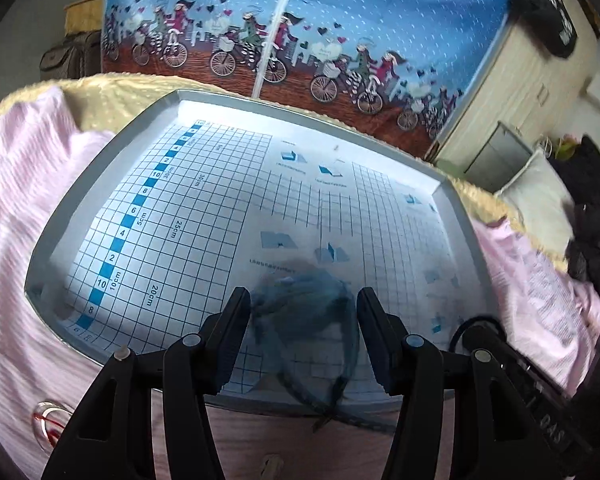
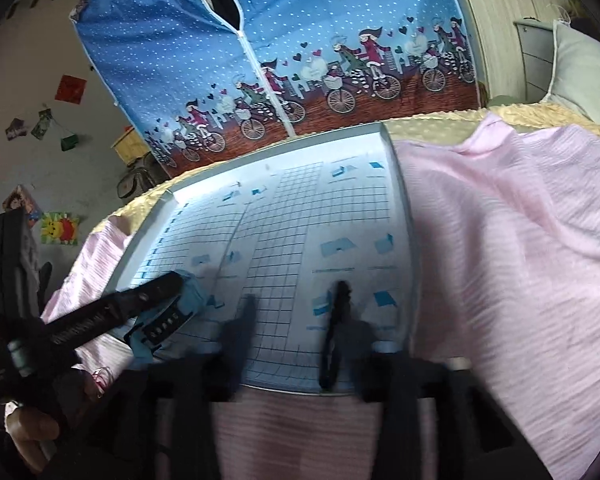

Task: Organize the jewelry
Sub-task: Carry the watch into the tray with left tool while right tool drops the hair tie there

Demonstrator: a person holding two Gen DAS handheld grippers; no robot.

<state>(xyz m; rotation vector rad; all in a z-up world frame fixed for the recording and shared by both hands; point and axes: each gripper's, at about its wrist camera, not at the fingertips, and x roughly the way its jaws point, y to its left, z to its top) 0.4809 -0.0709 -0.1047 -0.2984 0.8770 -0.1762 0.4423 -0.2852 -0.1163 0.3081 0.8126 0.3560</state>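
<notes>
A: In the left wrist view, where is the pouch?

B: The thin blue mesh pouch point(image 1: 300, 312) lies on the grid paper of the tray point(image 1: 462, 232), at the middle of the near edge. Its string hangs over that edge. The left tool point(image 1: 303, 294) is wide, with one finger on each side of the pouch. I cannot tell if the fingers touch it.

A: So the step, I think, is to grip the pouch. How to do it well?

B: Close slowly on the gathered top, not on the loose net, because this cloth probably slips and folds. Keep the fingertips just above the paper, so they do not catch the sheet.

A: Any jewelry there?

B: A small clear and red thing point(image 1: 48, 420), maybe a bangle, rests on the pink blanket point(image 1: 28, 200) beside the near left corner of the tray.

A: And the right wrist view?

B: The right tool point(image 2: 296, 312) is blurred over the near edge of the tray, with its fingers apart. A thin dark strip point(image 2: 336, 320) stands between them, and I cannot tell what it is. The pouch shows at the near left corner, at the tips of the left tool.

A: Advice?

B: Hold the right tool steady until the pouch is held firmly.
</notes>
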